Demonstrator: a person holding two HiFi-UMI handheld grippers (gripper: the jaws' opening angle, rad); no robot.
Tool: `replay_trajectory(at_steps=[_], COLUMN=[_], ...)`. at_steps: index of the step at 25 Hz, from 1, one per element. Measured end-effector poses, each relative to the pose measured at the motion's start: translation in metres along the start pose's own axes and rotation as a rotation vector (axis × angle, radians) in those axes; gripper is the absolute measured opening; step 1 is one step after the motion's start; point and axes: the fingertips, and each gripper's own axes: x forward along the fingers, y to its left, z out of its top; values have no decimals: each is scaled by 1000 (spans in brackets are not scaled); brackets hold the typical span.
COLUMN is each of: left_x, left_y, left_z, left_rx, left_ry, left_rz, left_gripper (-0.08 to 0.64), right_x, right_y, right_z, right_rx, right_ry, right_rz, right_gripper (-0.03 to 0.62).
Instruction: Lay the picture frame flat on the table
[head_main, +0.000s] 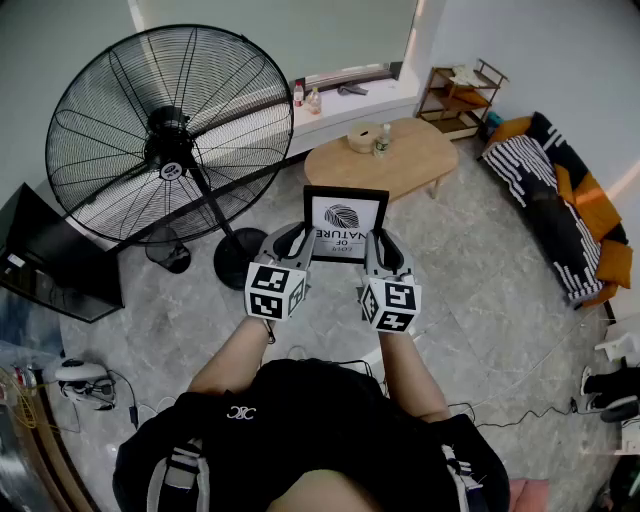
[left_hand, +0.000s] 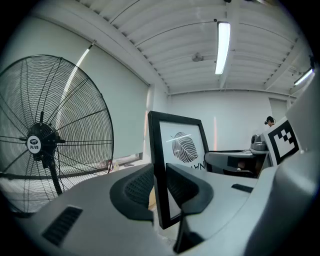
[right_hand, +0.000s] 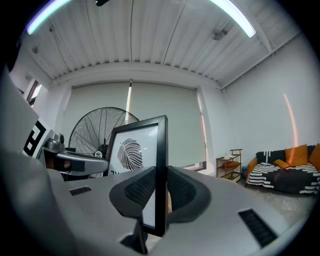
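1. Picture frame (head_main: 345, 225), black-edged with a leaf print, hangs in the air between both claws. It is over the floor and well apart from the desk (head_main: 425, 160).
2. The left claw (head_main: 300, 240) is clenched on the frame's 9 o'clock side. In the left gripper view its claw (left_hand: 161, 187) has one dark jaw pressed to each face of the frame (left_hand: 182, 150).
3. The right claw (head_main: 380, 243) grips the 3 o'clock side. In the right gripper view that claw (right_hand: 160, 187) pinches the frame (right_hand: 135, 150), which shows edge-on and upright between the jaws.
4. From the head view the print's lettering reads upside down, and the claws cover the frame's two near corners. In both gripper views the jaws cut off the lettering, so only the leaf shows clearly.
5. The oval wooden desk lies at 12 o'clock from the frame, with a small bottle (head_main: 381, 143) on it beside a box too small to identify.
6. A big black fan (head_main: 170, 130) stands at 10 o'clock.
7. A striped sofa (head_main: 560, 210) sits at 3 o'clock, partly cut by the picture edge.
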Motion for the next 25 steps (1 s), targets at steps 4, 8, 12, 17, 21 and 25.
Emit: replay_trajectory(at_steps=[4,8,12,17,21,25], left_x=[2,5,9,14,21,20], left_y=[9,23,31,37,59,83], left_z=[7,12,17,16,12,10], left_rx=[11,13,19,21,17,20], left_ry=[-17,-29,-36,-41,-44,-47], left_rz=[19,30,28,18,1,-17], left_gripper=[91,90,89,89,89,89], right_x=[11,25,35,42,62,77], right_y=[3,10,12,13,24,41], right_z=[4,7,10,8,4,-1], right_rx=[10,9,10,10,5,7], right_ry=[-1,-4,-4,-6,-1,-1], right_rz=[17,27,30,26,15,3], right_gripper=[87,89,89,89,89,89])
